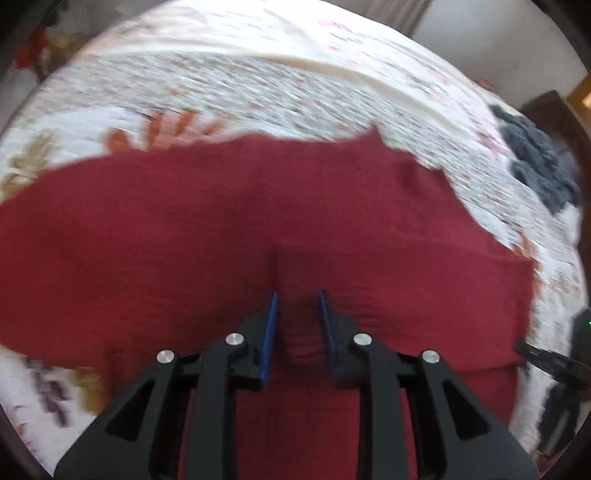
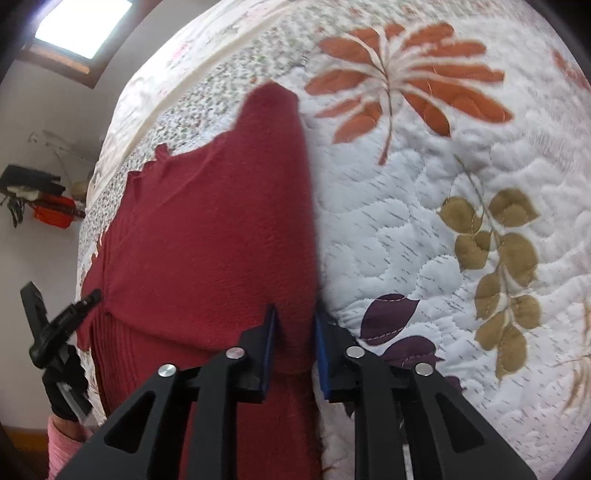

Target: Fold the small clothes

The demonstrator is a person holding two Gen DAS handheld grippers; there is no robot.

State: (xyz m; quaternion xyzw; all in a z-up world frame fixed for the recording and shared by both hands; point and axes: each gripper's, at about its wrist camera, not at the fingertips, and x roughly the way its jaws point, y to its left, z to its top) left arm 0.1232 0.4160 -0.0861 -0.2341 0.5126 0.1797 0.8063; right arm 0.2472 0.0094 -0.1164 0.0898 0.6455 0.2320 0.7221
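Note:
A dark red knitted garment (image 1: 229,229) lies spread across a quilted bedspread (image 1: 229,81). My left gripper (image 1: 297,295) holds a fold of its ribbed hem between the blue pads, shut on the cloth. In the right wrist view the same red garment (image 2: 207,221) runs away from the camera, its right edge raised. My right gripper (image 2: 294,310) is shut on that edge. The left gripper (image 2: 59,325) shows at the lower left of the right wrist view, held by a gloved hand with a pink sleeve.
A dark grey garment (image 1: 535,162) lies bunched at the bed's right side. The quilt (image 2: 443,229) with orange, olive and purple leaf prints stretches to the right of the red garment. A wall, a window (image 2: 81,29) and a shelf with red items (image 2: 48,210) lie beyond the bed's left edge.

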